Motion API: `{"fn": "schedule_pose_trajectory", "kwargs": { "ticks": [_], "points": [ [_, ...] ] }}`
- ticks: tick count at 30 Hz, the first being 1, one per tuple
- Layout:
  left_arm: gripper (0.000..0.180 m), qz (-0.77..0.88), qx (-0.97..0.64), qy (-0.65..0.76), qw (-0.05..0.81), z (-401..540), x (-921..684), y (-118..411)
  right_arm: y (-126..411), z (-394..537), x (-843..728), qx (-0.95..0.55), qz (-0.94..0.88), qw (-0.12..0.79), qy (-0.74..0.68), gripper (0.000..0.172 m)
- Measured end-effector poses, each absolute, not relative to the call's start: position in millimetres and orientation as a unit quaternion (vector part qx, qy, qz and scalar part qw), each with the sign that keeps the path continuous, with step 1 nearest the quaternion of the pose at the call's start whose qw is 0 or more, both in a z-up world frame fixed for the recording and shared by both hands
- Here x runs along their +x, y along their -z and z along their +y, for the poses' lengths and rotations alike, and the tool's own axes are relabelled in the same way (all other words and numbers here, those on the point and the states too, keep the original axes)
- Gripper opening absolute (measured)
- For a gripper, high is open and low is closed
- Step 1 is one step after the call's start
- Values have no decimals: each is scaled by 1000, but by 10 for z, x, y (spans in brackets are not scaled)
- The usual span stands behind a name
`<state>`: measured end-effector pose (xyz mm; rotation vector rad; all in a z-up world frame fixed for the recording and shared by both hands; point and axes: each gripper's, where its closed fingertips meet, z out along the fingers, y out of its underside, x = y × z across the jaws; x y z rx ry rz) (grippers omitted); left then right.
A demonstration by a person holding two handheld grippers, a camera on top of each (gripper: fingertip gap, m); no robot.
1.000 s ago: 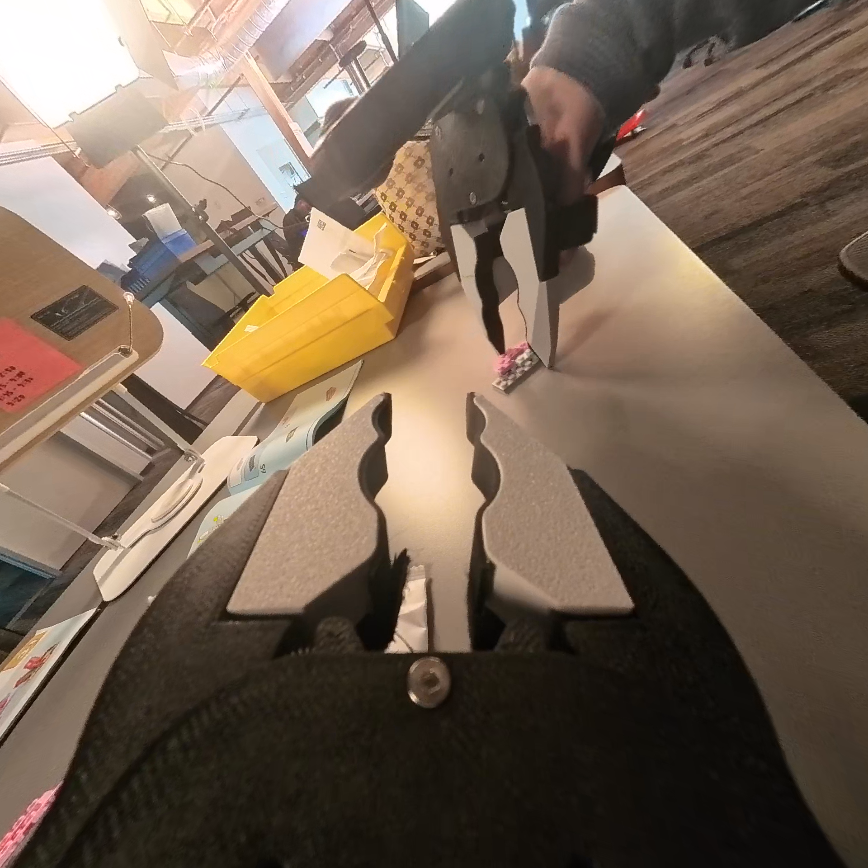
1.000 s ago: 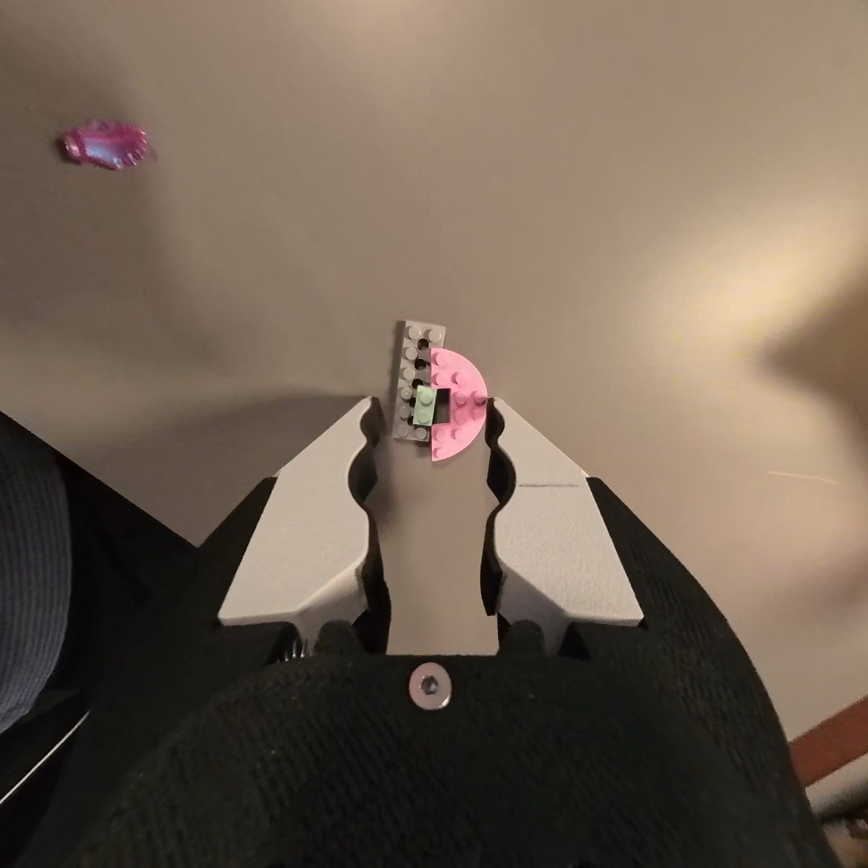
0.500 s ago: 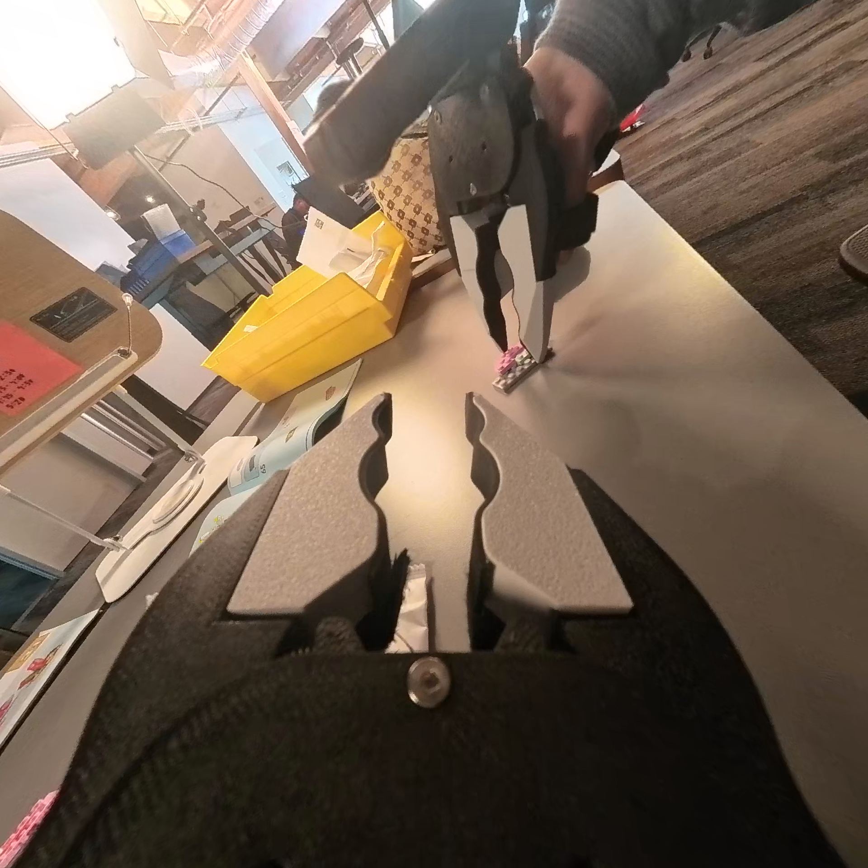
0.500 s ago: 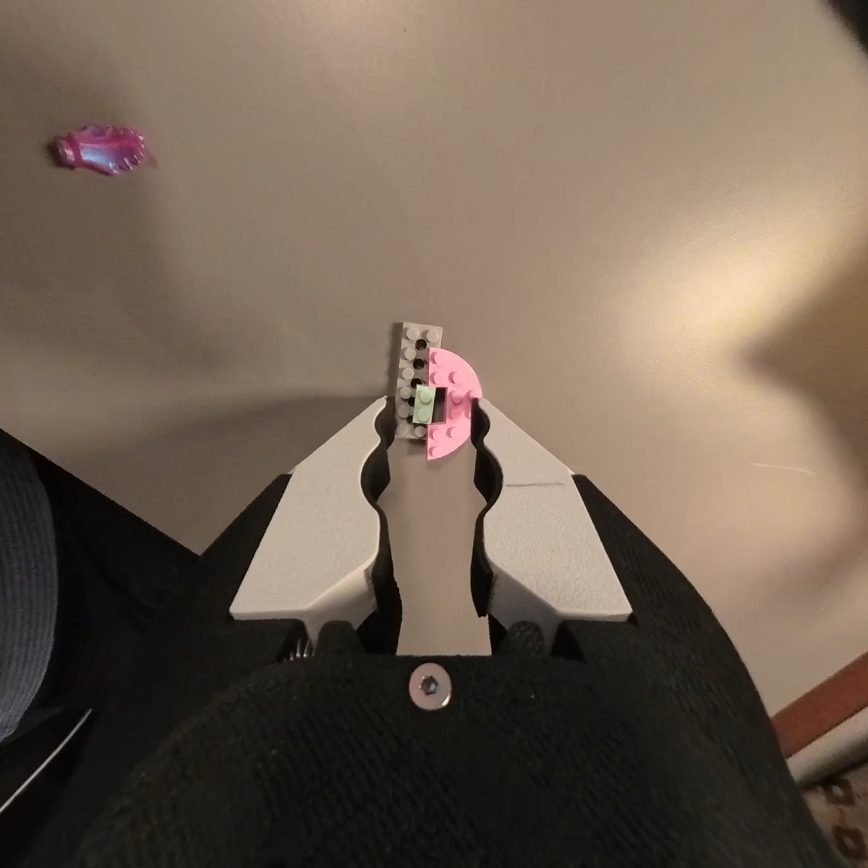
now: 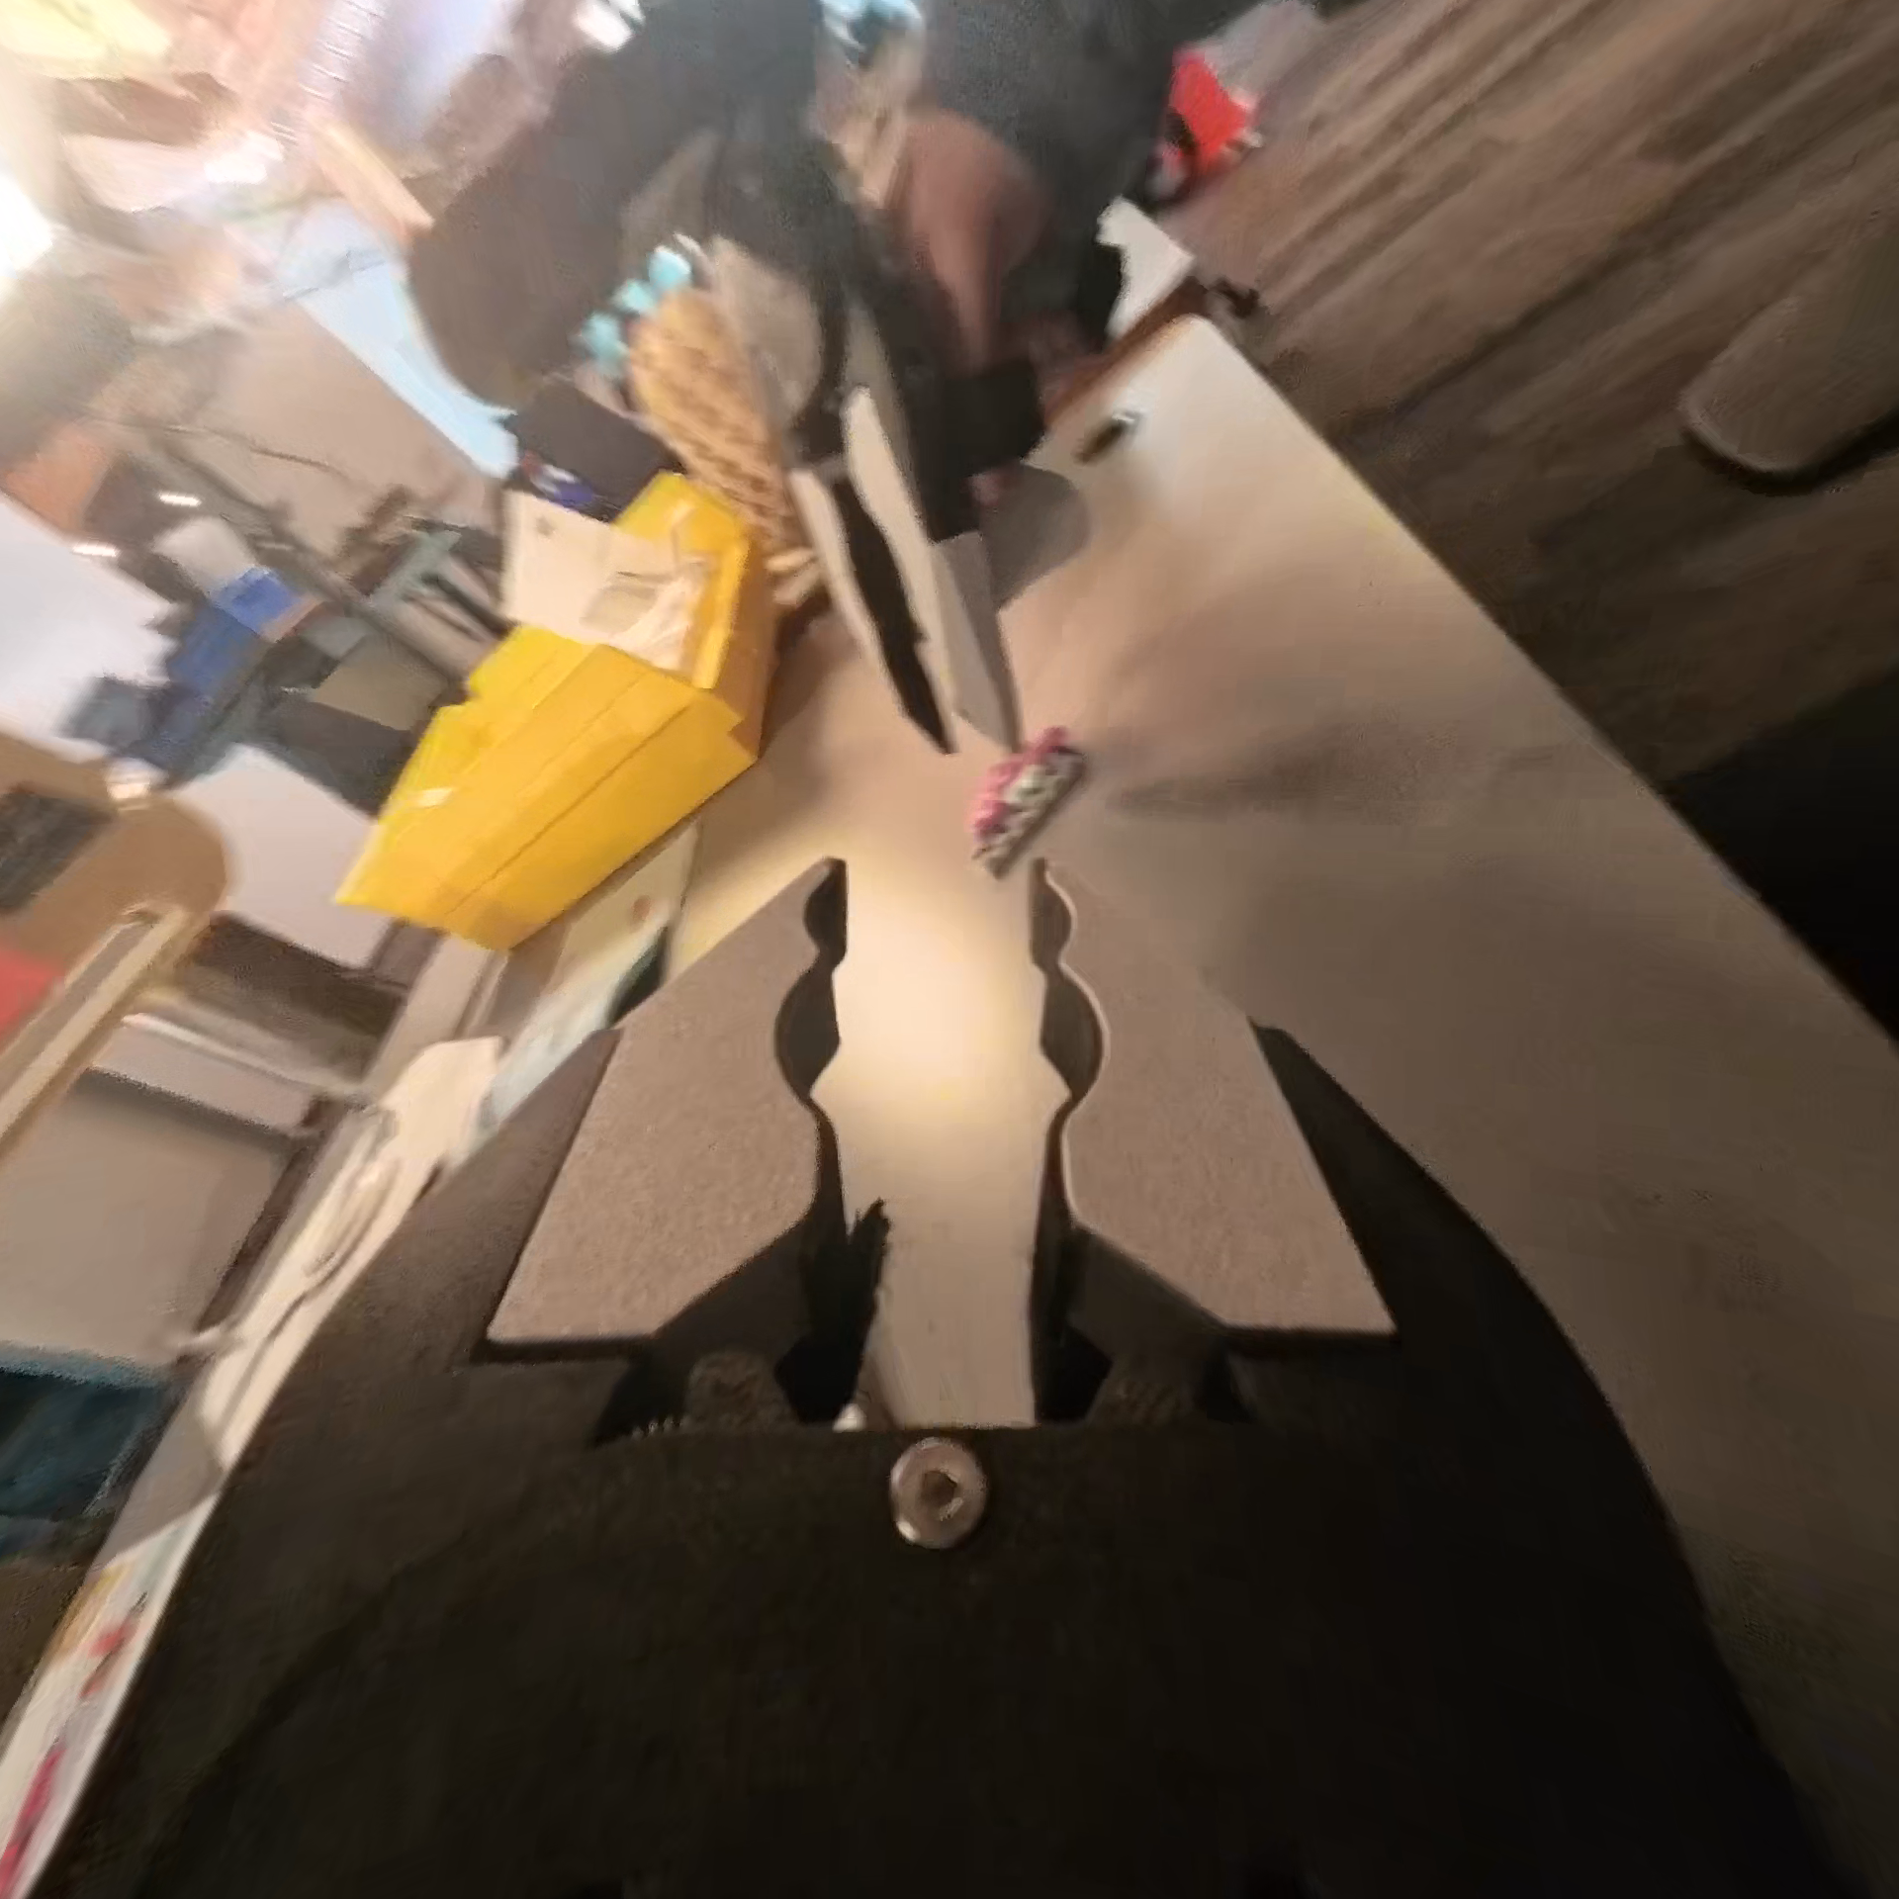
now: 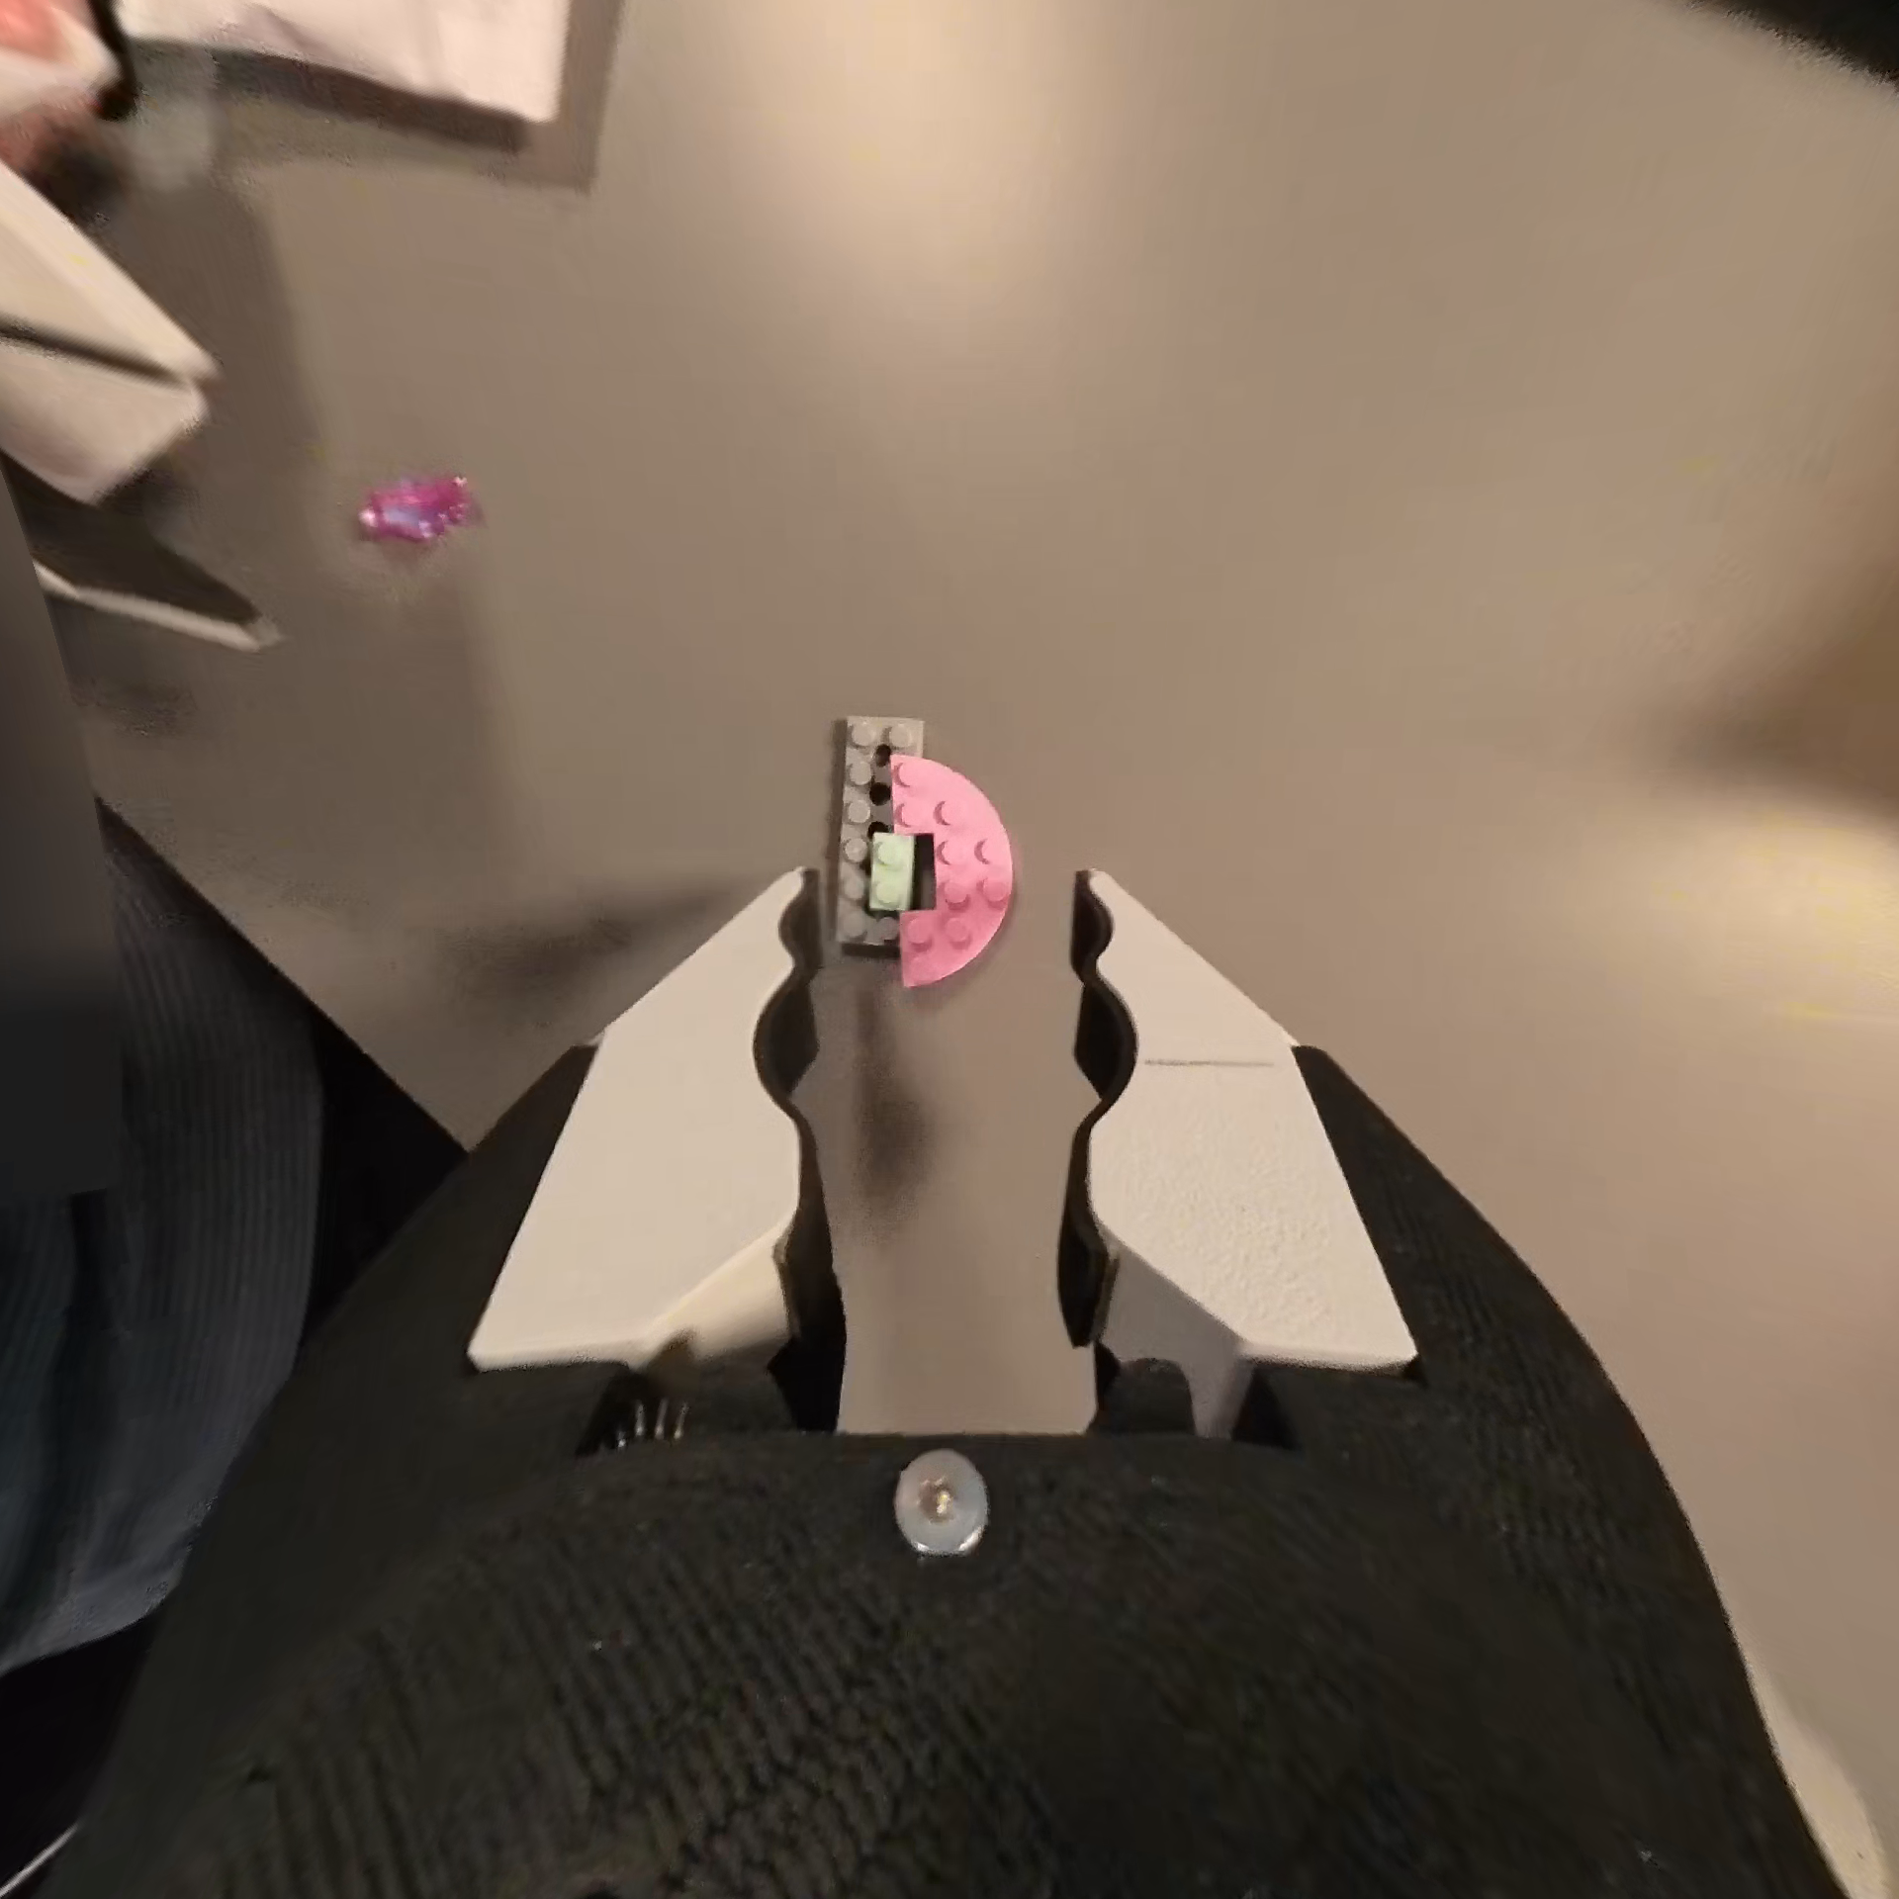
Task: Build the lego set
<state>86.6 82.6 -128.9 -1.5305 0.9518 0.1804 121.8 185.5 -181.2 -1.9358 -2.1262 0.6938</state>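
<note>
Jaws of the right gripper (image 6: 940, 884) stand apart w/ nothing clamped, poised over the small brick assembly (image 6: 918, 851): a grey studded strip plate, a pink half-round plate overlapping its right side, and a pale green stud piece where they meet. It lies flat on the beige desk (image 6: 1336, 514). Left fingertip sits just beside the grey edge; right fingertip is clear of the pink curve, so no press on either side.

Left gripper (image 5: 937, 873) comes in low along the desk, jaws also apart and bare, tips near the assembly's near end but not touching; that view is blurred.

My guess: for a good grip, centre the pads across grey edge and pink curve, approx level, and close slowly so the plates don't pop apart.

Further off: a shiny magenta piece (image 6: 416, 509), a yellow plastic bin (image 5: 575, 781) w/ papers, and booklets at the desk edge.
</note>
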Motion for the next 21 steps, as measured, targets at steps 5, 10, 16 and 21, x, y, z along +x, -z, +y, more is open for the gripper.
{"fn": "schedule_pose_trajectory", "kwargs": {
  "ticks": [5, 10, 16, 21],
  "points": [
    [49, 430, -748, 53, 503, 1100, 1055, 1580, 1795, 1713, 1248, -612, -715, 164, -296, 57],
    [53, 456, -754, 111, 460, 1451, 1081, 1650, 1801, 1717, 1268, -585, -704, 231, -330, 58],
    [41, 514, -745, 169, 391, 1587, 1082, 1845, 1807, 1719, 1283, -565, -694, 219, -390, 65],
    [37, 533, -736, 187, 372, 1639, 1057, 1933, 1888, 1711, 1293, -556, -697, 211, -400, 69]
  ]
}}
